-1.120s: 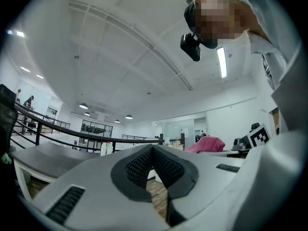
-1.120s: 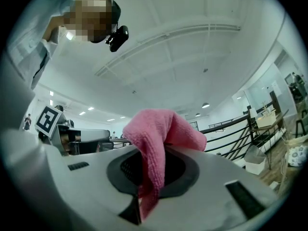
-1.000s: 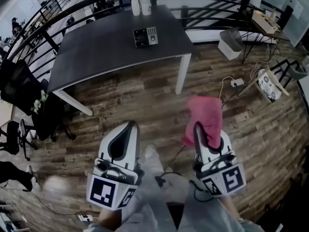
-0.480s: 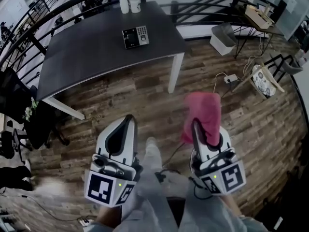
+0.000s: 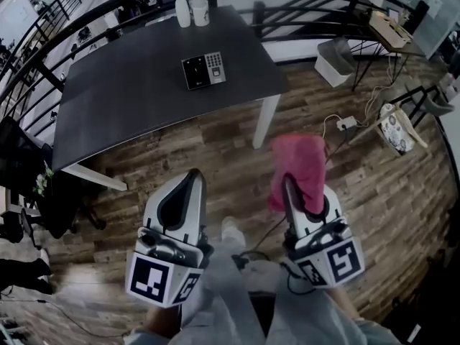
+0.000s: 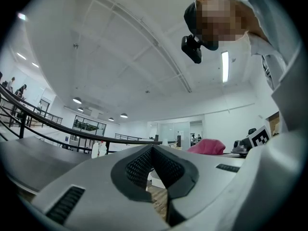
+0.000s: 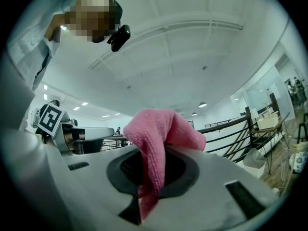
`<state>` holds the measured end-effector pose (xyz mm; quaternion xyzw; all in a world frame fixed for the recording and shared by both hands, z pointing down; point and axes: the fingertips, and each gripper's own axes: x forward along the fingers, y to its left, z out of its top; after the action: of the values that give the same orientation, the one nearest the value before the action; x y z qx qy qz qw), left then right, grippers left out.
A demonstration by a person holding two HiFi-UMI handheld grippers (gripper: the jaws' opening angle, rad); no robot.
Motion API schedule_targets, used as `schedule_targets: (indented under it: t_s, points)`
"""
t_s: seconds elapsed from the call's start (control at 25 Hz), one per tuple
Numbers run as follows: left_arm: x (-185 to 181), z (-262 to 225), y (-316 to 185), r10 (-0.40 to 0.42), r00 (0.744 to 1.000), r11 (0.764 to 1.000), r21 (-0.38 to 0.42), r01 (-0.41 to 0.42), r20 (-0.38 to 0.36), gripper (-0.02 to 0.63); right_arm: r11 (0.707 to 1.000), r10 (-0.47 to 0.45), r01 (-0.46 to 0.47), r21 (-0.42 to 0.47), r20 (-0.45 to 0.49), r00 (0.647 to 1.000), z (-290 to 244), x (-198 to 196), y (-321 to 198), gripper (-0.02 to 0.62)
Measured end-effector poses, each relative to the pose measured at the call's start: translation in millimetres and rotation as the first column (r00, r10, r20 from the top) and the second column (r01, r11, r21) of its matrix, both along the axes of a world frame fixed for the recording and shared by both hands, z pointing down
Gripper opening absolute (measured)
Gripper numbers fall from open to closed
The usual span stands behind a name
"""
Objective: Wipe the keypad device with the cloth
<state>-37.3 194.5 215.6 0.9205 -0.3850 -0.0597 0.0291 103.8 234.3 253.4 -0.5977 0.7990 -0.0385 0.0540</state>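
The keypad device, dark with a grey number pad, lies on the dark table far ahead in the head view. My right gripper is shut on a pink cloth, which drapes over its tip; the right gripper view shows the cloth pinched between the jaws. My left gripper is shut and holds nothing; its jaws meet at the tip. Both grippers are held over the wooden floor, well short of the table.
Two bottles stand at the table's far edge. A black railing runs behind it. A white bin, cables with a power strip and a chair lie to the right. The person's legs show between the grippers.
The table and keypad device have shifted slightly lower and nearer in the head view. Both grippers keep their pose, the cloth still held in the right one.
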Motion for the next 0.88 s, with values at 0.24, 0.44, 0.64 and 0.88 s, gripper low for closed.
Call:
schedule_targets:
  t_s: [0.24, 0.44, 0.64, 0.88]
  points:
    - [8.0, -2.4, -46.1, 0.032, 0.999, 0.999, 0.002, -0.032, 0.002, 0.0, 1.0, 0.026, -0.026, -0.008, 0.003, 1.0, 0.0, 3.7, -44.6, 0.041]
    - [5.5, -0.1, -77.4, 0.034, 0.999, 0.999, -0.004, -0.034, -0.007, 0.0, 1.0, 0.023, -0.023, -0.01, -0.016, 1.0, 1.3, -0.4, -72.1, 0.041]
    - [5.5, 1.3, -104.0, 0.037, 0.999, 0.999, -0.007, -0.037, -0.014, 0.0, 0.999, 0.035, -0.035, -0.006, -0.022, 0.999, 0.1, -0.1, -98.6, 0.041]
    - [-2.4, 0.1, -131.1, 0.024, 0.999, 1.0, 0.017, -0.023, -0.022, 0.0, 1.0, 0.023, -0.023, 0.017, -0.035, 0.999, -2.4, -6.8, -127.8, 0.041]
